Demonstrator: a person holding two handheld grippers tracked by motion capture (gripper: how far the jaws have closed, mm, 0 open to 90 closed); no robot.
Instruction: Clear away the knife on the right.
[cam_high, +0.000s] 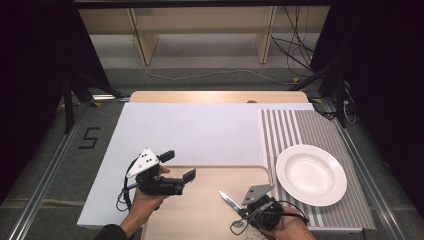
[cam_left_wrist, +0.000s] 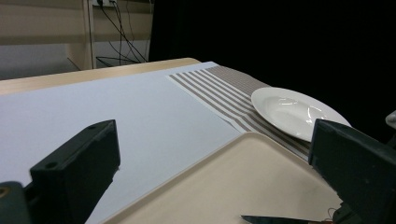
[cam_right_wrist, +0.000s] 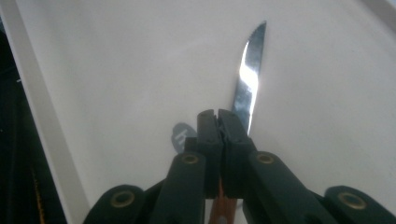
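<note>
A table knife (cam_high: 230, 201) with a serrated steel blade (cam_right_wrist: 247, 74) and a brown handle points up and left over the beige tray (cam_high: 200, 215). My right gripper (cam_high: 242, 211) is shut on its handle, and in the right gripper view the jaws (cam_right_wrist: 218, 116) meet with the blade sticking out past them. My left gripper (cam_high: 178, 165) hovers over the tray's upper left corner, open and with nothing between its fingers (cam_left_wrist: 88, 158). The knife's tip (cam_left_wrist: 275, 218) shows low in the left gripper view. A white plate (cam_high: 311, 174) sits empty at the right.
The plate (cam_left_wrist: 294, 109) rests on a grey striped placemat (cam_high: 300, 130). A large white sheet (cam_high: 190, 130) covers the table behind the tray (cam_left_wrist: 243, 177). Wooden shelving (cam_high: 200, 30) and cables lie on the floor beyond the table's far edge.
</note>
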